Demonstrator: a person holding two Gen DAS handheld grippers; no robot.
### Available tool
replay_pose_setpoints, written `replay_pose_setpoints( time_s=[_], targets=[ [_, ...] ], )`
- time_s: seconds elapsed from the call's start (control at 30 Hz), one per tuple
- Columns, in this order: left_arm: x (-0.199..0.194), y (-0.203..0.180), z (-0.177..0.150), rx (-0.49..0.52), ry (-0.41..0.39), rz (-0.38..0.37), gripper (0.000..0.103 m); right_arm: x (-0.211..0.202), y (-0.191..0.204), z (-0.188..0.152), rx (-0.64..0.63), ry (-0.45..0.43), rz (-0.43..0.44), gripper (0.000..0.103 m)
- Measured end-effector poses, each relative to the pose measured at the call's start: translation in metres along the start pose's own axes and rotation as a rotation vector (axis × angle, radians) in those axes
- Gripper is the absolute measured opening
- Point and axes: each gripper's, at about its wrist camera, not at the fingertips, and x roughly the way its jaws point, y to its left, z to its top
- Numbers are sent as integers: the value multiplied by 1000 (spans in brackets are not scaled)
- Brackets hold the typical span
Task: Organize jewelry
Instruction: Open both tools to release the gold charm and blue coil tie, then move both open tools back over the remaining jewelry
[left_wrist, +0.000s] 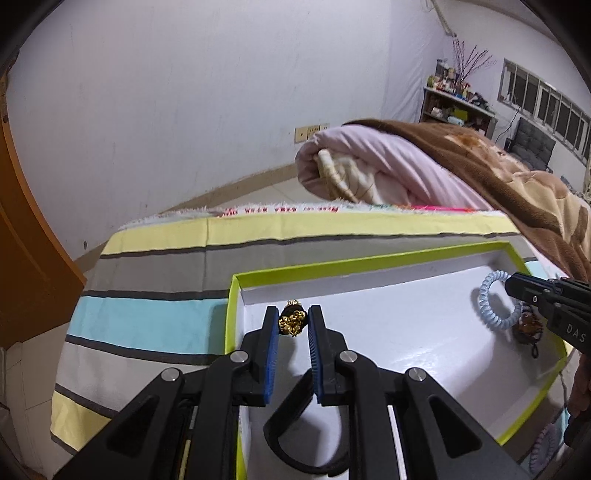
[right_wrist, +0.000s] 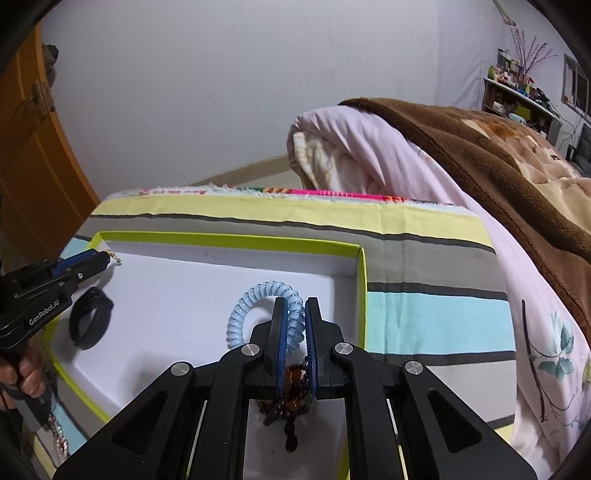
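Note:
A shallow white box with a lime-green rim (left_wrist: 369, 260) lies on a striped cloth; it also shows in the right wrist view (right_wrist: 229, 238). My left gripper (left_wrist: 292, 317) is shut on a gold bead ornament (left_wrist: 293, 320) over the box's far left corner. My right gripper (right_wrist: 295, 314) is shut on a light blue spiral hair tie (right_wrist: 258, 295), also seen in the left wrist view (left_wrist: 491, 295). A dark brown bead bracelet (right_wrist: 291, 380) lies under the right fingers. A black band (right_wrist: 90, 317) lies in the box at left.
A rolled pink quilt (right_wrist: 369, 147) and a brown blanket (right_wrist: 498, 147) lie at the right. A silver chain (right_wrist: 59, 435) and a lilac spiral tie (left_wrist: 543, 450) lie on the striped cloth (left_wrist: 155, 310) outside the box. An orange door (left_wrist: 22, 240) stands at left.

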Motion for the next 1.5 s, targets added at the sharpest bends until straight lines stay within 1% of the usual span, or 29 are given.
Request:
replay_pose_setpoints(
  time_s=[0.13,0.3,0.43,0.57,0.7,0.73,0.77,0.8,0.83,0.87,1.07,1.17,1.3,1.5],
  targets=[
    [9,1,-1,-3,31,5,17,5,-2,-1,9,15,11,9],
    [8,2,-1,-7,43,-20,17,7,1,-1,-3,31,4,10],
    [7,2,-2,-8,44,-20,17,2,2,-2,-9,21,2,14],
    [-2,2,-3,-15,25,-16,17,-7,1,-5,-6,5,4,15],
    [-20,4,-4,-32,-5,-33,17,-26,3,-10,1,-24,14,16],
    [-25,3,-5,-35,-15,-35,17,-30,3,-11,3,-30,18,17],
    [-32,3,-6,-36,-23,-40,17,-35,4,-13,6,-38,22,21],
    [-37,2,-7,-35,-30,-43,17,-43,5,-17,9,-51,27,26],
    [-43,2,-9,-33,-38,-44,17,-50,6,-20,10,-62,31,36],
    [-50,1,-11,-33,-45,-42,17,-57,7,-23,11,-73,36,38],
    [-90,-4,-31,-43,-92,-54,17,-99,21,-50,-5,-125,54,38],
    [-108,-5,-46,-59,-107,-65,17,-119,28,-67,-14,-147,79,38],
    [-132,-9,-68,-70,-134,-78,17,-147,40,-92,-43,-193,86,38],
    [-170,-15,-103,-90,-186,-82,17,-178,54,-132,-62,-236,84,38]
  ],
)
